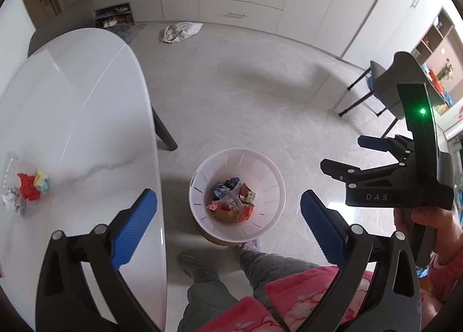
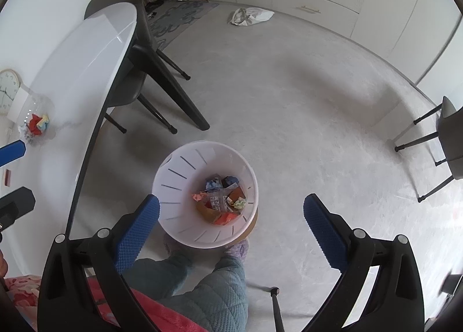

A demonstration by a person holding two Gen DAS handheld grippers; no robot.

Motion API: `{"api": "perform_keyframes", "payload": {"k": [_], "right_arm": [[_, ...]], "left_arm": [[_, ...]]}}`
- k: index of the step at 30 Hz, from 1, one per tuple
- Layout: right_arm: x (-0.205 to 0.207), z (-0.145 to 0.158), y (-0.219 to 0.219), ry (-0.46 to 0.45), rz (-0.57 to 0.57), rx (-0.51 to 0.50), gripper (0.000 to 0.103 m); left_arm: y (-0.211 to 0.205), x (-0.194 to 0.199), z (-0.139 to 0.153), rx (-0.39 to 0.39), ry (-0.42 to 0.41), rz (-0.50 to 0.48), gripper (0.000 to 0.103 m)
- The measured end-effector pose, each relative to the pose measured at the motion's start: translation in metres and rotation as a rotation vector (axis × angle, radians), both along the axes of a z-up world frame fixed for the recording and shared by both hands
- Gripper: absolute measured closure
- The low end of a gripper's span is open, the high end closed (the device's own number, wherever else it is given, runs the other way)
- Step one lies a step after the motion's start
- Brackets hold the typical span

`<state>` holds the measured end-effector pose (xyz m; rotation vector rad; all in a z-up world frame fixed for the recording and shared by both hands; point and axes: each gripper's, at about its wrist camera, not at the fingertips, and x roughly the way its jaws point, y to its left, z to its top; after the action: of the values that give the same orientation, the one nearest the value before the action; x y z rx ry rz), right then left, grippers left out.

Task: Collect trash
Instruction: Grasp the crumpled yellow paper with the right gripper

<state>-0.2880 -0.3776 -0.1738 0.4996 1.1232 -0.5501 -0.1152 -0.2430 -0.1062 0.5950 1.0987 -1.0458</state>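
1. On the far left, a small heap of crumpled paper scraps (image 1: 26, 190), red, yellow, pale blue and grey-white, lies on the glossy white oval surface (image 1: 86, 118), well in from its edge. The heap is a loose clump with no clear long axis and points no particular way.

2. The left gripper (image 1: 228, 213) hangs over the floor just off the surface's edge, tilted steeply downward. Its blue-padded jaws are spread wide with nothing between them.

3. Below, on the grey floor, a round white plastic wastebasket (image 1: 269, 184) stands upright with its mouth facing straight up. Coloured wrappers and crumpled paper already lie in its bottom. The person's slippered feet stand just beside it.

4. The right gripper (image 2: 231, 213) hovers above the same basket, jaws likewise spread and empty.

5. My judgement: a drop into the basket looks finished, with the heap not yet collected. The next move calls for swinging a gripper back over the surface, lowering its jaws around one scrap, and pinching lightly.
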Motion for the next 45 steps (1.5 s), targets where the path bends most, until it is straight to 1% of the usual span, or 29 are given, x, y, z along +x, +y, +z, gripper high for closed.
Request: {"api": "perform_keyframes", "payload": {"k": [7, 10, 16, 22, 26, 31, 35, 37, 41, 43, 45], "right_arm": [[0.02, 0.003, 0.012, -0.001, 0.046, -0.005, 0.004], [0.033, 0.003, 0.018, 0.0, 0.074, -0.003, 0.004], [0.071, 0.002, 0.039, 0.003, 0.165, 0.009, 0.004], [0.131, 0.003, 0.072, -0.011, 0.319, 0.033, 0.004], [0.186, 0.004, 0.11, -0.022, 0.467, 0.032, 0.004], [0.251, 0.005, 0.157, -0.048, 0.618, 0.049, 0.004], [0.296, 0.005, 0.189, -0.053, 0.721, 0.034, 0.004], [0.316, 0.002, 0.204, -0.048, 0.771, 0.012, 0.004], [0.357, -0.008, 0.231, -0.039, 0.854, -0.031, 0.006], [0.371, -0.014, 0.237, -0.027, 0.878, -0.021, 0.014], [0.385, -0.022, 0.243, -0.006, 0.9, -0.014, 0.019]], "left_arm": [[0.016, 0.016, 0.001, -0.005, 0.003, 0.081, 0.008], [0.028, 0.027, 0.002, -0.007, 0.003, 0.133, 0.008], [0.065, 0.059, 0.004, -0.006, -0.005, 0.274, 0.008], [0.119, 0.096, 0.008, -0.006, -0.023, 0.454, 0.008], [0.165, 0.121, 0.008, -0.001, -0.028, 0.591, 0.008], [0.221, 0.147, 0.006, 0.01, -0.025, 0.751, 0.008], [0.258, 0.167, 0.005, 0.008, -0.019, 0.852, 0.008], [0.275, 0.178, 0.004, 0.009, -0.019, 0.886, 0.008], [0.297, 0.191, -0.002, 0.012, -0.007, 0.921, 0.008], [0.303, 0.199, -0.006, 0.015, 0.002, 0.93, 0.008], [0.306, 0.206, -0.012, 0.021, 0.014, 0.936, 0.008]]}}
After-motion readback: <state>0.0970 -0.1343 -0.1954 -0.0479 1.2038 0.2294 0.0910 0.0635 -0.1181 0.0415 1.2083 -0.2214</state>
